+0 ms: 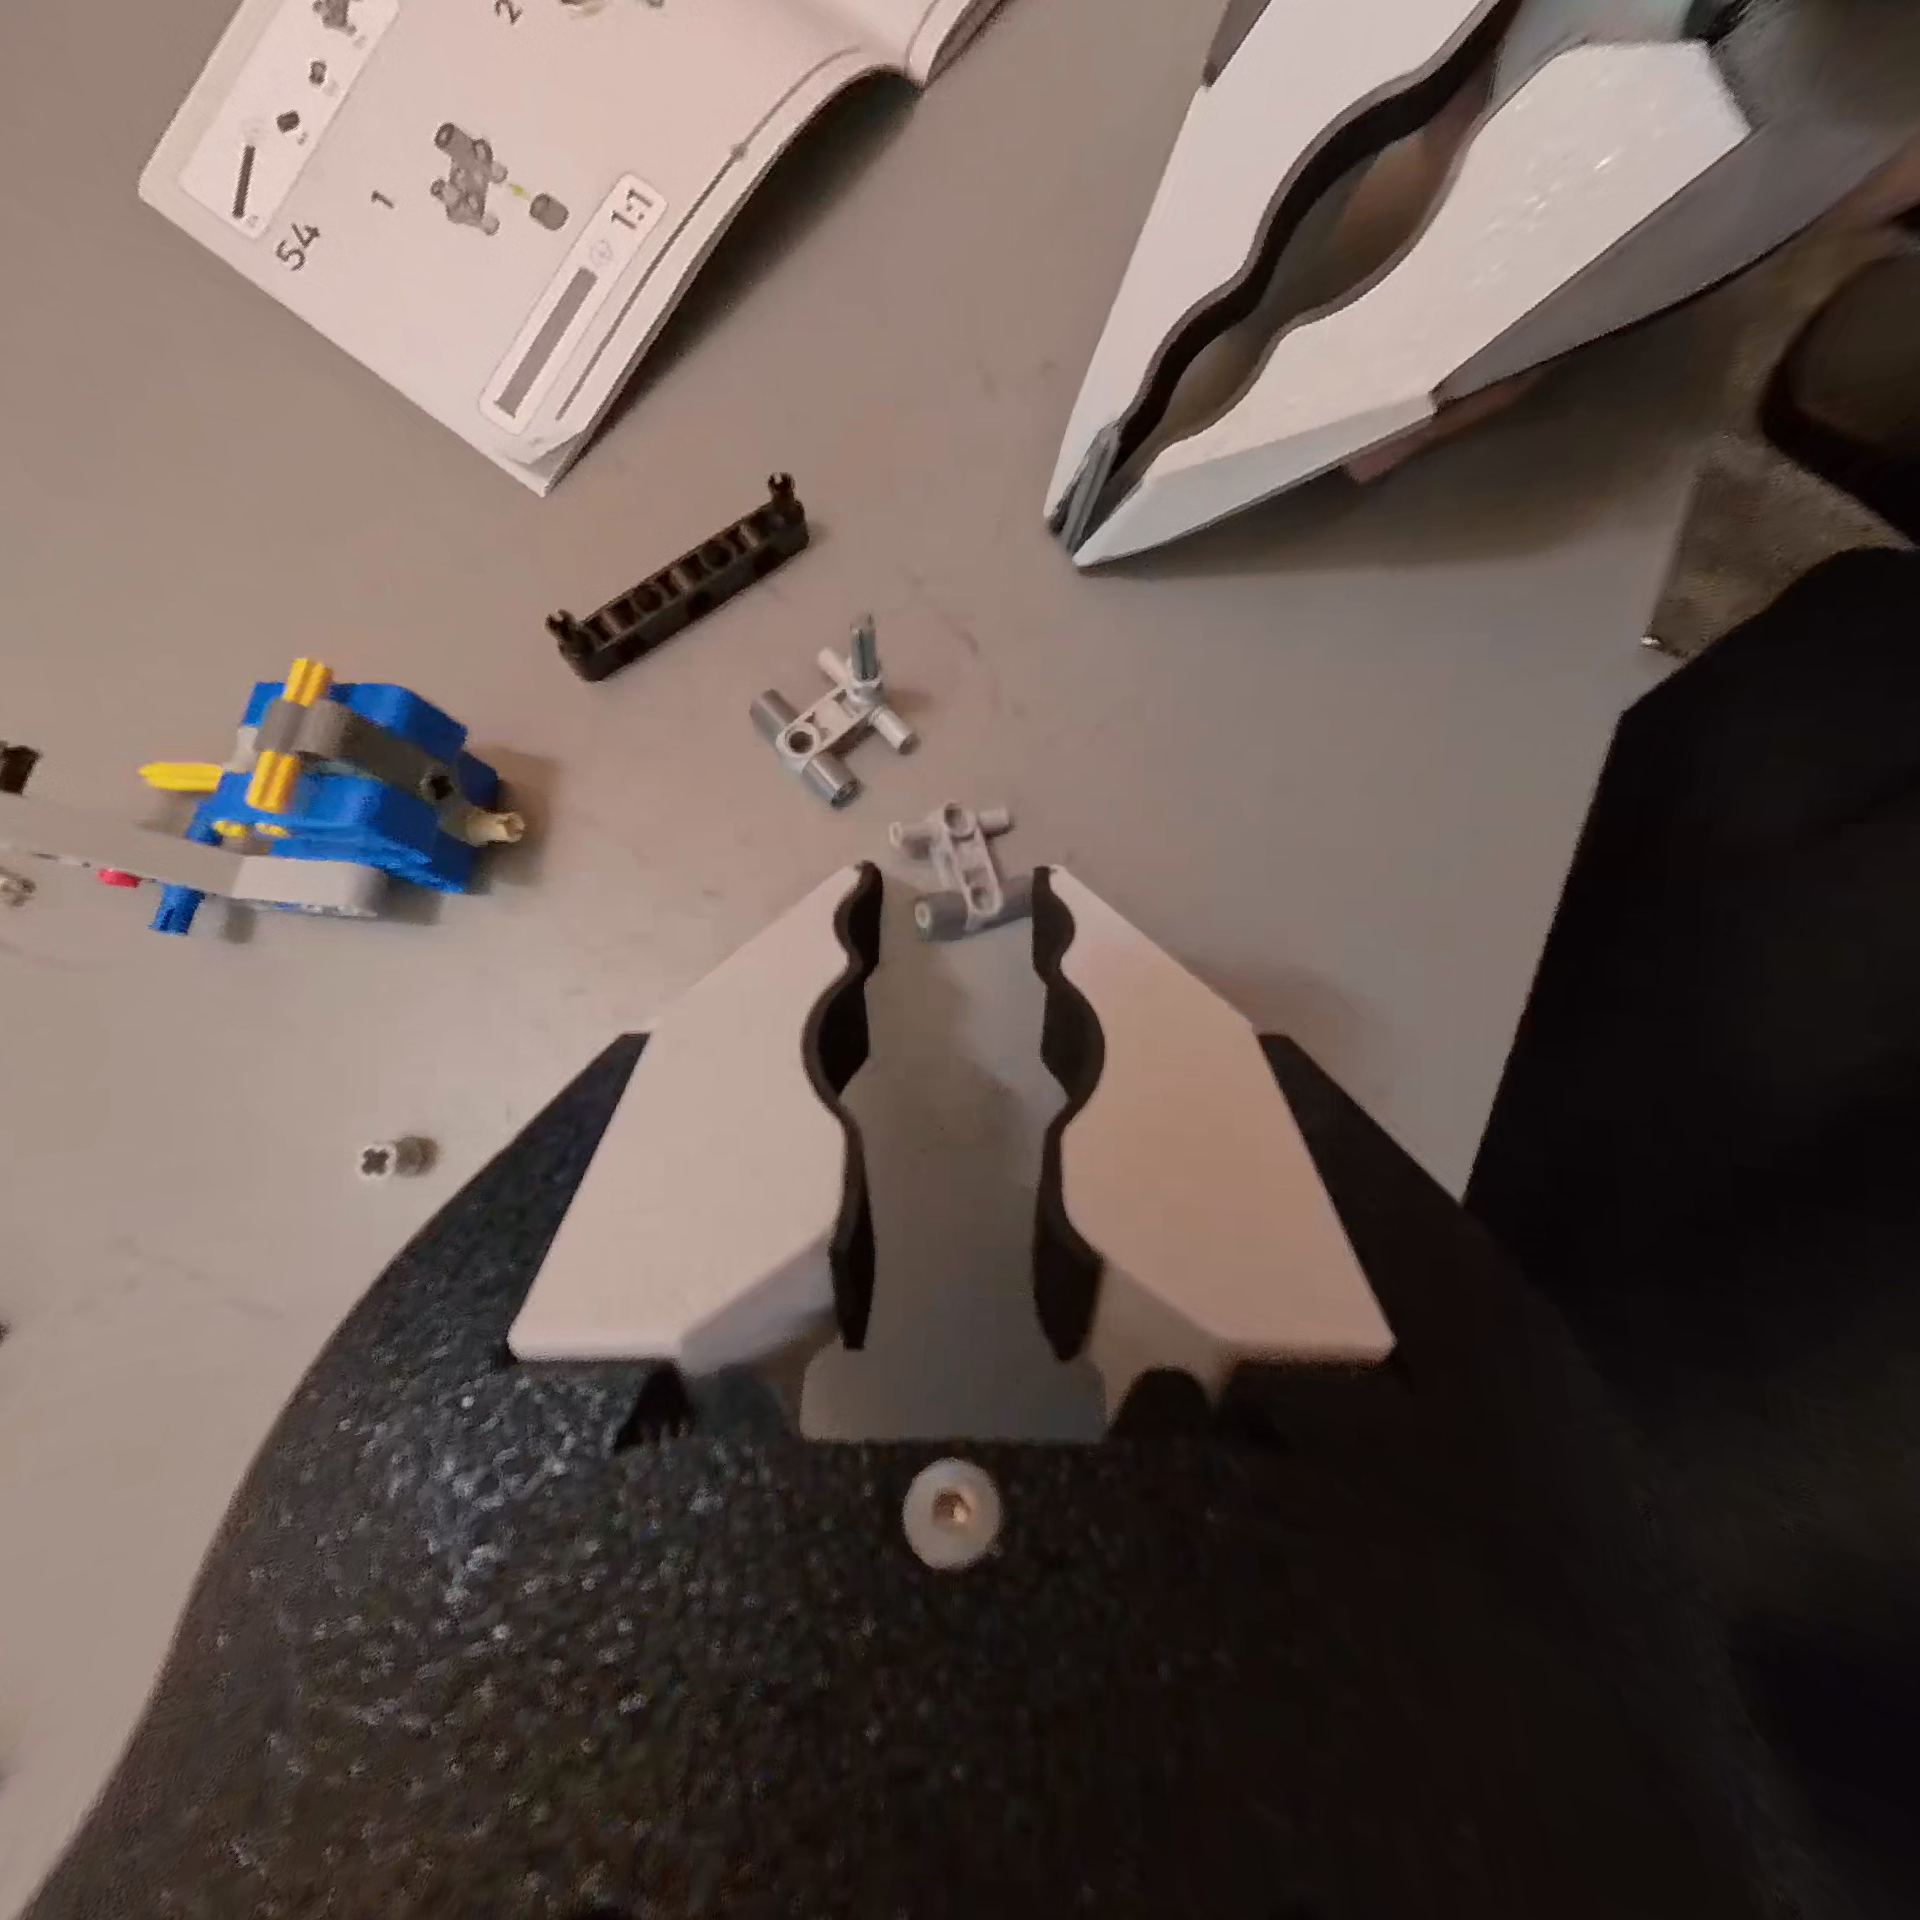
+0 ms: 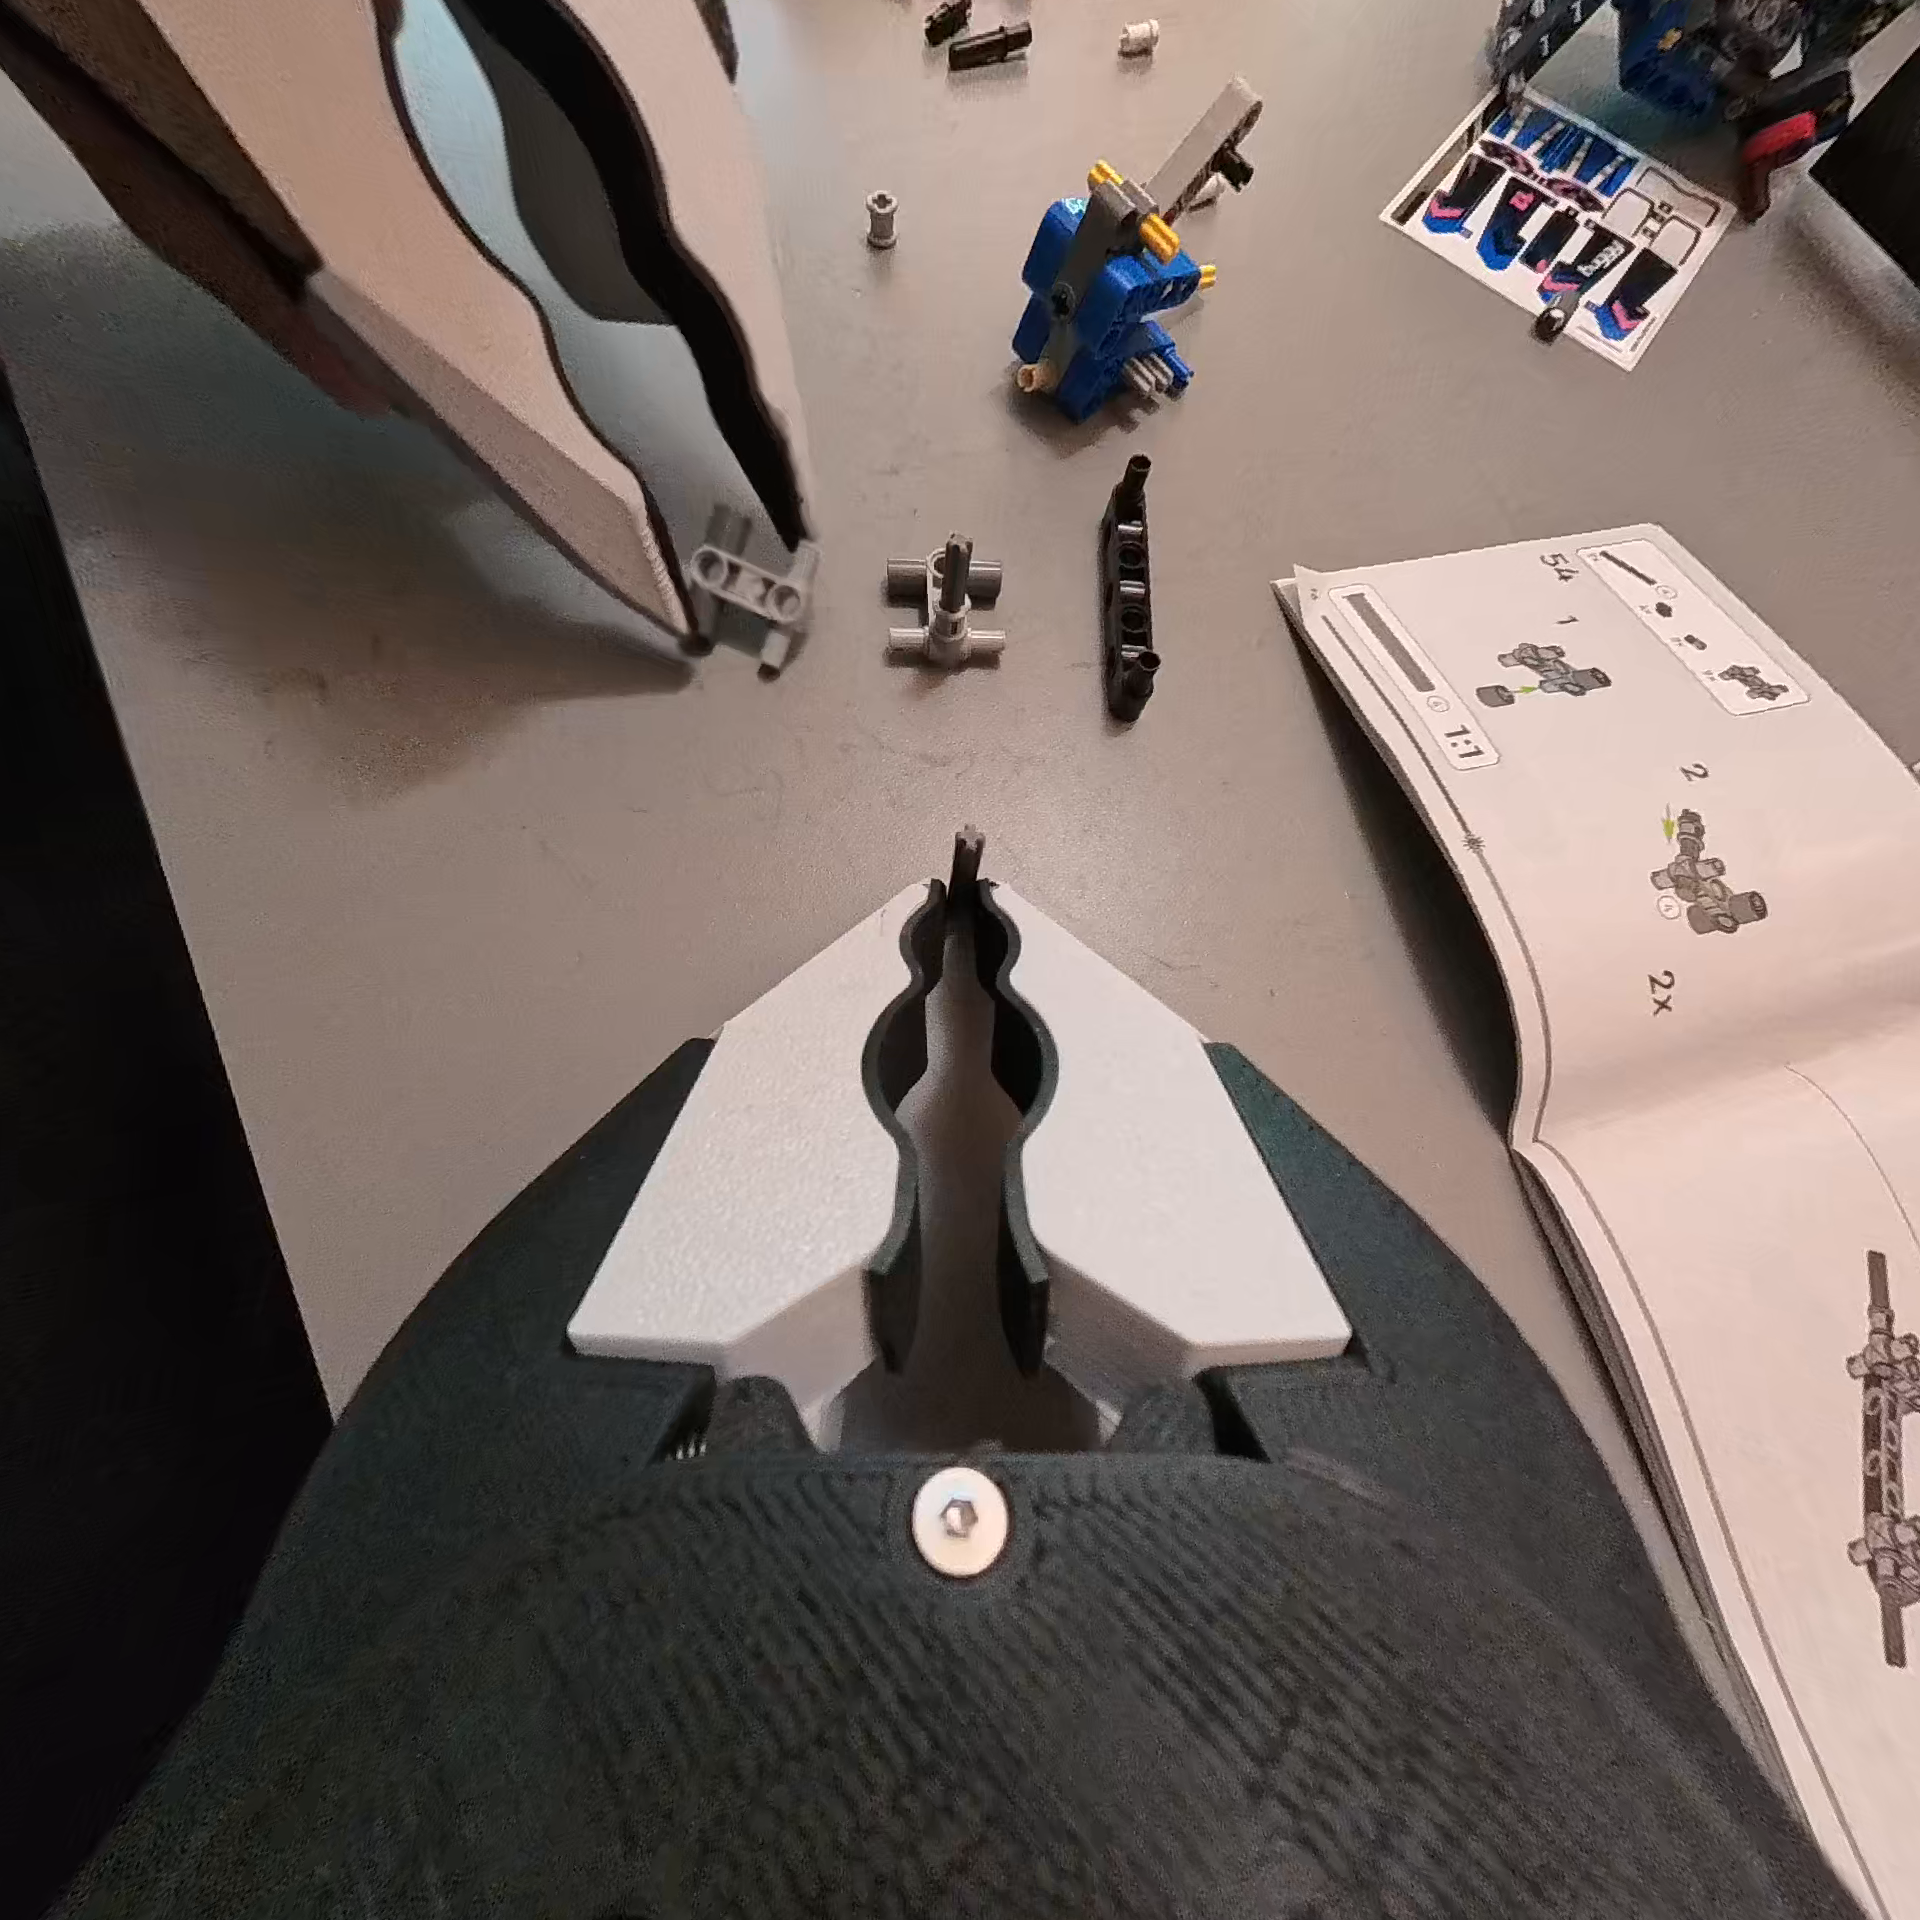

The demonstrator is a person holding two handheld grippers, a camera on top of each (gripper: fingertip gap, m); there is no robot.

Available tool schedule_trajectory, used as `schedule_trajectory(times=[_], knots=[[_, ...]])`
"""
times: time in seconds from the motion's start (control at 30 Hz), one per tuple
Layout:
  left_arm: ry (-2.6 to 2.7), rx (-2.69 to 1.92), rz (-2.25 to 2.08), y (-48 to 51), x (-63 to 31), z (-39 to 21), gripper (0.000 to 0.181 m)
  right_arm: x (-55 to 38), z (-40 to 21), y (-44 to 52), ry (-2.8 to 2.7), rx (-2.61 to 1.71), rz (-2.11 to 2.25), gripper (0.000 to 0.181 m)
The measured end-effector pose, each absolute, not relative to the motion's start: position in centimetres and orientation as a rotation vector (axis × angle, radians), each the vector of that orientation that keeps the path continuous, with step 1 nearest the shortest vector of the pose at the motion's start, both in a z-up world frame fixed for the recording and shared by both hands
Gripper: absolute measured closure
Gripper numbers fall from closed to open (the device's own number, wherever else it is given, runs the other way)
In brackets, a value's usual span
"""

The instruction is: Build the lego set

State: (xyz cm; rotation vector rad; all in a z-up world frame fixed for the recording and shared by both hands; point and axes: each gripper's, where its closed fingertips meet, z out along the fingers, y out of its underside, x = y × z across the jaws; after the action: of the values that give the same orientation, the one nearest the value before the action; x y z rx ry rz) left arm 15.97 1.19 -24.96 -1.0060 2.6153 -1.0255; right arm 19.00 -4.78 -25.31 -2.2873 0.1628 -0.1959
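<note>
My left gripper [image 1: 954, 883] is open, low over the grey table, with a small light grey connector [image 1: 951, 868] lying between its fingertips. The right wrist view shows the same: the left gripper [image 2: 746, 584] stands astride that connector [image 2: 750, 594]. My right gripper [image 2: 966, 896] is shut on a thin dark axle [image 2: 968, 850] that sticks out past its tips, held above the table. It also shows in the left wrist view [image 1: 1075, 520] at the upper right. A second grey connector with an axle through it [image 2: 945, 608] [image 1: 831, 727] lies just beyond.
A black beam [image 2: 1127, 592] [image 1: 681, 587] lies beside the connectors. A blue sub-assembly with yellow axles [image 2: 1101, 301] [image 1: 343, 800] stands farther off. An open instruction booklet [image 2: 1662, 935] [image 1: 468, 208], a sticker sheet [image 2: 1558, 239], a grey bush [image 2: 881, 218] and black pins [image 2: 987, 42] are on the table. The tips of one gripper are about 8 cm away from the tips of the other.
</note>
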Motion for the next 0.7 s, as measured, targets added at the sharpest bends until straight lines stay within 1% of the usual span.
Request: schedule_trajectory(times=[0.13,0.2,0.3,0.53,0.7], knots=[[2.630,-1.009,-0.955,1.0,15.7,-25.5,0.158,19.0,-25.3,-4.8,0.184,-2.286,-0.169,0.178],[2.631,-0.979,-0.940,0.9,15.7,-25.6,0.164,19.0,-25.3,-4.8,0.189,-2.286,-0.157,0.178],[2.612,-0.909,-0.952,0.8,15.9,-25.2,0.168,19.0,-25.3,-4.8,0.198,-2.285,-0.136,0.178],[2.553,-0.619,-1.253,-2.7,16.4,-20.5,0.169,17.6,-25.3,-3.8,0.028,-2.288,-0.103,0.178],[2.584,-0.504,-1.297,-3.5,16.7,-21.1,0.169,16.9,-25.3,-3.1,-0.063,-2.284,-0.070,0.178]])
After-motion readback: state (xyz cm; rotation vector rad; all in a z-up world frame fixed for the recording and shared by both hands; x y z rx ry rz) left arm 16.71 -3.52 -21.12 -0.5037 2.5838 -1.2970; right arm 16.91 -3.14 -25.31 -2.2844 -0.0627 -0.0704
